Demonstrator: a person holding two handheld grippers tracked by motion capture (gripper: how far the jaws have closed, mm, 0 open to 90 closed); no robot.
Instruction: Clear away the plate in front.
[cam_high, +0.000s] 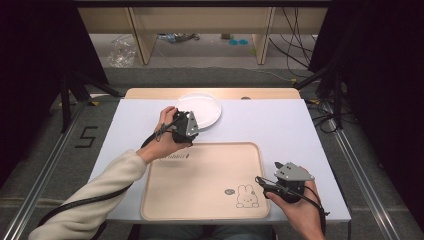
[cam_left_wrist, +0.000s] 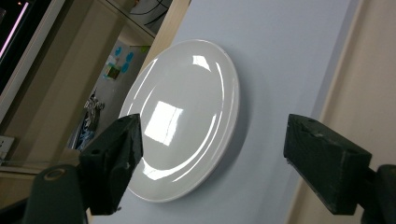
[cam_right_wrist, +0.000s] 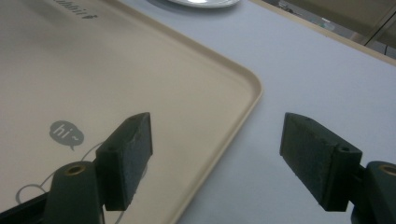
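l gripper (cam_high: 192, 117) agape by plate (cam_high: 207, 107)

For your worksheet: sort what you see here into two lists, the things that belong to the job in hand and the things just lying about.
Part of the job:
- white plate, on the table beyond the tray
- left claw, open, jaws either side of the plate's near rim
- beige tray, with rabbit drawing
- right claw, open over the tray's corner

Just lying about:
- clear plastic wrap on the floor
- cables behind the table

"hi~" on tray (cam_right_wrist: 140, 70), "5" on floor (cam_high: 86, 137)
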